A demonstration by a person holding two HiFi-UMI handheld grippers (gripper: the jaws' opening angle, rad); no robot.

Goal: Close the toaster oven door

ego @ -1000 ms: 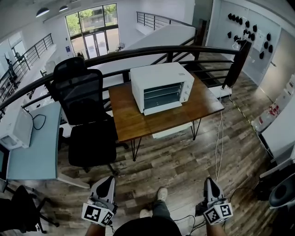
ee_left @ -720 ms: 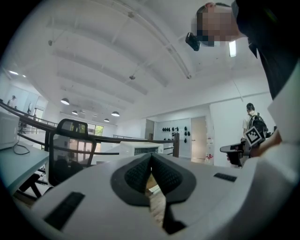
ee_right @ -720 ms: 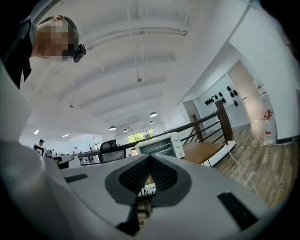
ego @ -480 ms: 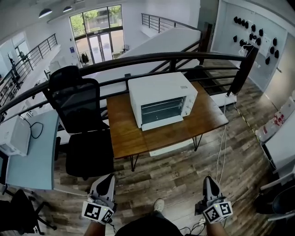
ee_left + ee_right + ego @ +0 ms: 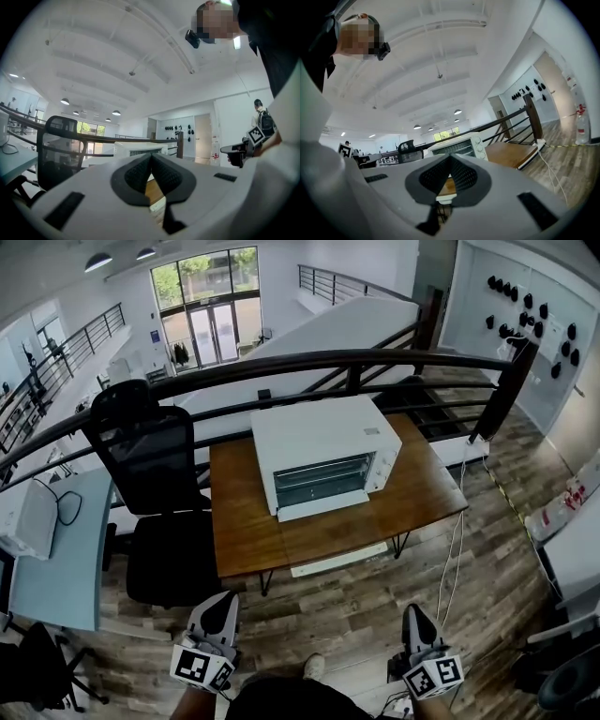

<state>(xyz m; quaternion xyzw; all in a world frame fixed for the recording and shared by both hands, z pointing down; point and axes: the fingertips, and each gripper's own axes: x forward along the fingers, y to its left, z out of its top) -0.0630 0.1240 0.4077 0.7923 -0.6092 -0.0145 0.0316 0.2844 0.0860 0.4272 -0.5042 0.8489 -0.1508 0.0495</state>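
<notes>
A white toaster oven [image 5: 323,442] stands on a wooden table [image 5: 422,493] ahead of me. Its door [image 5: 323,505] hangs open, folded down flat in front of the glass opening. My left gripper [image 5: 223,604] and right gripper [image 5: 411,615] are low at the bottom of the head view, over the wood floor and well short of the table. Both are shut with nothing between the jaws. The left gripper view shows the closed tips [image 5: 151,157] with the oven [image 5: 140,149] far beyond. In the right gripper view the closed tips [image 5: 450,159] point toward the oven [image 5: 461,144].
A black office chair [image 5: 155,474] stands left of the table, beside a light blue desk [image 5: 66,549]. A dark railing [image 5: 281,367] runs behind the table. A cable [image 5: 455,540] trails on the floor at right. A white box [image 5: 337,559] lies under the table.
The table and oven have drawn nearer and slid left and down in the head view as the person walks forward. Both grippers stay shut and low.
</notes>
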